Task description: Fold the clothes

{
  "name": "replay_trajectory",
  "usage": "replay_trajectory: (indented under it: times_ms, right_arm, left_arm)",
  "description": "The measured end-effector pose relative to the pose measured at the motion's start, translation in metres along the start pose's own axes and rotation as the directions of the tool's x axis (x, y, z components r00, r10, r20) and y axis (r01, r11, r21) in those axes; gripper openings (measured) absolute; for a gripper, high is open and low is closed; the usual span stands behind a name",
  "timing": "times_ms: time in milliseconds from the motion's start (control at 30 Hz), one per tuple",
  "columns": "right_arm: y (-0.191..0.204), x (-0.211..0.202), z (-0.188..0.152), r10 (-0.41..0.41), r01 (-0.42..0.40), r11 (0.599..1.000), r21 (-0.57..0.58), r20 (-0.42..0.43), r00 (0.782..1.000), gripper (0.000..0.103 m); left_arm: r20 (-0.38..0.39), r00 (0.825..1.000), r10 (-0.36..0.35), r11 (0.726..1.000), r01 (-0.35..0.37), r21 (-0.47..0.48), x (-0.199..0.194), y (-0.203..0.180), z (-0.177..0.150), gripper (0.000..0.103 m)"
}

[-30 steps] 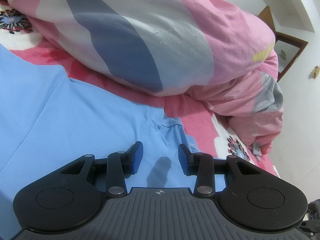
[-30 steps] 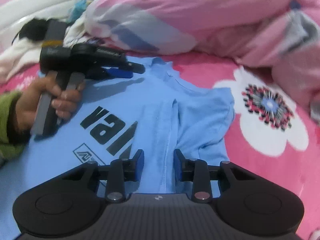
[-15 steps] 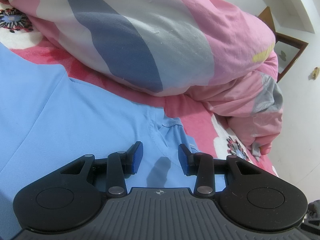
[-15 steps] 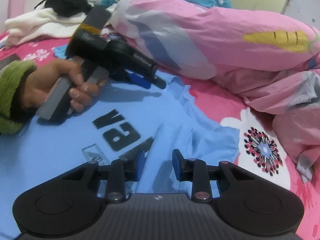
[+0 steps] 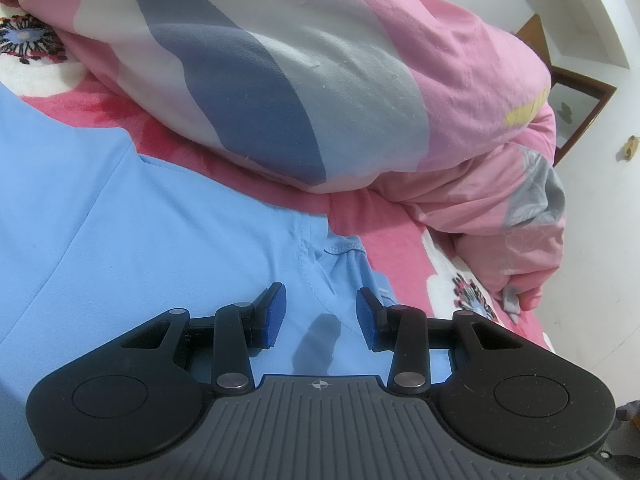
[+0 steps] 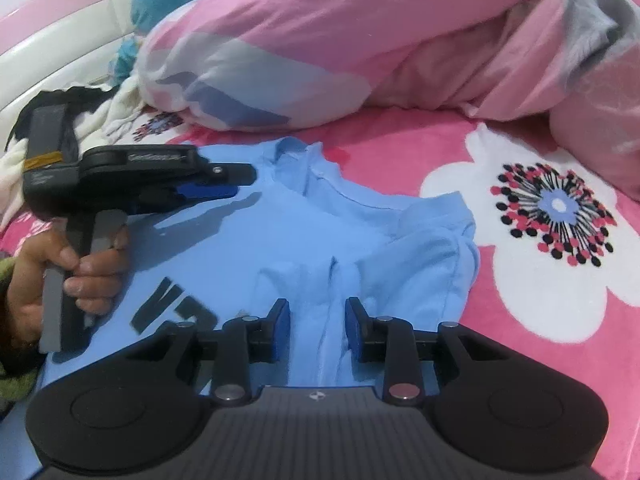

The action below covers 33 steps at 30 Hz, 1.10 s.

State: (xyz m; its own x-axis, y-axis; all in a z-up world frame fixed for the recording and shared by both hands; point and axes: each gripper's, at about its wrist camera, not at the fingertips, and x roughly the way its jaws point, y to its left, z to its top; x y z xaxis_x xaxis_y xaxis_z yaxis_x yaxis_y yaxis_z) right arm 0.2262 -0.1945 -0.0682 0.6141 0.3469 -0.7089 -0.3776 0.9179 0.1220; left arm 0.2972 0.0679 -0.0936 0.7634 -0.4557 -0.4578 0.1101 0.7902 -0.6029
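Light blue T-shirt (image 6: 248, 248) lies spread on the pink floral blanket (image 6: 400, 148), black block lettering (image 6: 172, 308) on its front, partly hidden at 8 o'clock in the right wrist view. One side of the shirt is already turned inward: a paler folded band of fabric (image 6: 320, 280) runs from the centre toward 6 o'clock, with the bunched sleeve (image 6: 448, 236) at 3 o'clock of it. Collar (image 6: 296, 152) points to 12 o'clock, just short of the rolled duvet.

Right gripper (image 6: 317, 328): blue pads apart, with the folded band between them. Whether the pads touch the cloth, I cannot tell; no pinch is visible.

Left gripper (image 5: 320, 320), own view: blue pads apart, hovering over the shirt (image 5: 140, 220) near a stitched hem (image 5: 340, 246) at 12 o'clock of the pads; its shadow falls on the cloth between them. Nothing clamped. In the right wrist view the same tool (image 6: 224, 184) sits at 9 o'clock, held by a hand (image 6: 80, 276) with a green cuff (image 6: 12, 380), fingers pointing toward the collar.

Pink, white and grey-blue duvet (image 5: 300, 80) is bunched across 12 o'clock in both views. White flower print (image 6: 556, 208) on the blanket at 3 o'clock, clear of the shirt. White and dark clothes (image 6: 100, 116) heaped at 10 o'clock, behind the left tool.
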Motion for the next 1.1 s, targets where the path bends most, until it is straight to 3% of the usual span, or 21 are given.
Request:
replay_trajectory:
  times_ms: [167,300,400,500,600,700,767,900,1100]
  right_arm:
    - [0.022,-0.011,-0.006,0.001,-0.001,0.995,-0.098,0.009,1.000,0.008]
    - [0.021,-0.025,-0.005,-0.039,0.044,0.994,-0.098,0.056,0.998,0.004]
    - [0.011,-0.048,0.001,-0.116,0.127,0.988,-0.085,0.129,0.985,0.004]
    - [-0.017,-0.076,0.011,-0.239,0.253,0.967,-0.043,0.200,0.950,0.004]
    - [-0.047,-0.099,0.020,-0.379,0.391,0.920,-0.005,0.237,0.895,0.004]
    - [-0.080,-0.109,0.025,-0.510,0.527,0.850,-0.007,0.236,0.827,0.004]
    - [-0.106,-0.104,0.024,-0.567,0.580,0.814,-0.015,0.194,0.801,0.004]
    - [-0.144,-0.077,0.012,-0.629,0.634,0.768,-0.085,0.085,0.773,0.004]
    - [-0.190,-0.038,-0.009,-0.641,0.639,0.766,-0.062,-0.131,0.756,0.005]
  left_arm:
    - [0.001,1.000,0.001,1.000,-0.001,-0.001,0.000,0.000,0.000,0.039]
    - [0.001,1.000,0.001,1.000,-0.001,-0.001,0.000,-0.001,0.000,0.039]
    - [0.002,1.000,0.002,1.000,-0.002,-0.003,0.000,-0.001,0.000,0.039]
    - [0.002,1.000,0.001,1.000,-0.001,-0.003,0.000,-0.001,0.000,0.039]
    - [0.002,1.000,0.001,1.000,-0.001,-0.004,0.000,-0.001,0.000,0.039]
    - [0.002,1.000,0.002,1.000,-0.002,-0.002,0.000,-0.001,0.000,0.039]
    - [0.002,1.000,0.003,1.000,-0.003,0.000,0.000,-0.001,0.000,0.039]
    - [0.002,1.000,0.003,1.000,-0.003,0.000,-0.001,-0.001,0.000,0.039]
    - [0.003,1.000,0.005,1.000,-0.005,0.001,0.000,-0.001,-0.001,0.039]
